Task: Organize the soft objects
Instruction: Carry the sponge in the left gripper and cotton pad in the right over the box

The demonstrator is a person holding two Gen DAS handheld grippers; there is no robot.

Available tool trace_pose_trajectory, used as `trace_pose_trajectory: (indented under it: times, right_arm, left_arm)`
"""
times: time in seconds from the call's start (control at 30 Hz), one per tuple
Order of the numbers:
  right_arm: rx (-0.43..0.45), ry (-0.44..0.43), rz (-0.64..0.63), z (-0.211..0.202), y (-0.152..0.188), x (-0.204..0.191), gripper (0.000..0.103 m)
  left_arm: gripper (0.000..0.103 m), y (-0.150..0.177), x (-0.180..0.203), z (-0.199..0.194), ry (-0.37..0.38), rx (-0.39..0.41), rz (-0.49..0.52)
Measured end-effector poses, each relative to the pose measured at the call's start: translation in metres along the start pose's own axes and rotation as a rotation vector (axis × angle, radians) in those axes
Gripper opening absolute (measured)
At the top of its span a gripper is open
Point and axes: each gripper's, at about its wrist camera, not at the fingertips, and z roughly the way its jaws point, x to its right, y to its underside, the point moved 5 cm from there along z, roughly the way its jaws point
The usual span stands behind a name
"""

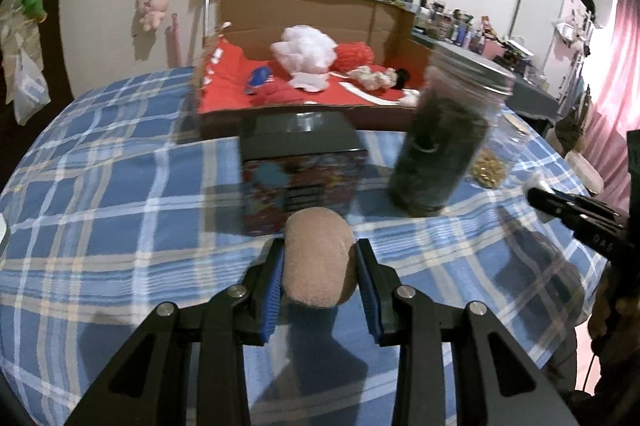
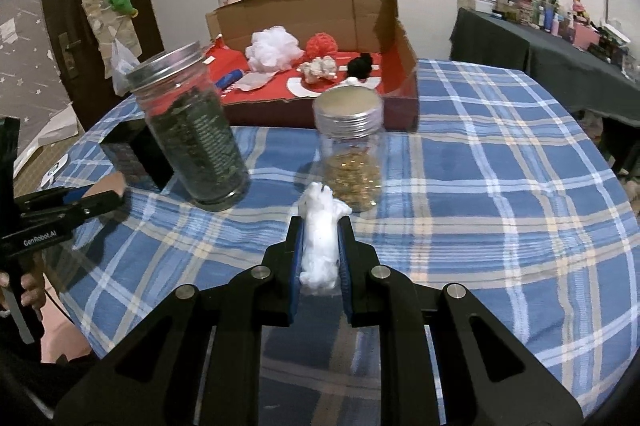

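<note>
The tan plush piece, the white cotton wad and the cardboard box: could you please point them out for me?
tan plush piece [image 1: 318, 258], left wrist view, its middle.
white cotton wad [image 2: 320, 238], right wrist view, its middle.
cardboard box [image 2: 304, 8], right wrist view, back wall.

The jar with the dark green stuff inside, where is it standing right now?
The dark green jar stands upright on the checked tablecloth, left in the right wrist view, between the black box and the smaller golden-filled jar.

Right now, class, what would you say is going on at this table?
A person is sorting soft things with two handheld grippers. The left gripper is shut on a tan plush piece; the right gripper is shut on a white cotton wad. Both hover over the plaid tablecloth. Behind two jars, an open cardboard box already holds several fluffy items.
</note>
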Motion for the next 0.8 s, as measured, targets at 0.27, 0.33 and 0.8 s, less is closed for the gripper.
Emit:
trace_pose_trajectory:
  times: [0.27,0.33,0.8]
  right_arm:
    - [-0.008,0.034,0.011,-0.001,-0.002,0.015,0.015]
    - [-0.010,0.041,0.015,-0.001,-0.002,0.019,0.015]
    - [-0.020,-0.003,0.004,0.014,-0.038,0.059,0.015]
  left_arm:
    - [0.036,0.001,-0.028,-0.001,-0.047,-0.007,-0.040]
    - [0.036,0.001,-0.035,-0.001,-0.055,-0.007,-0.051]
    - [0.036,-0.028,-0.074,0.009,-0.049,-0.004,-0.013]
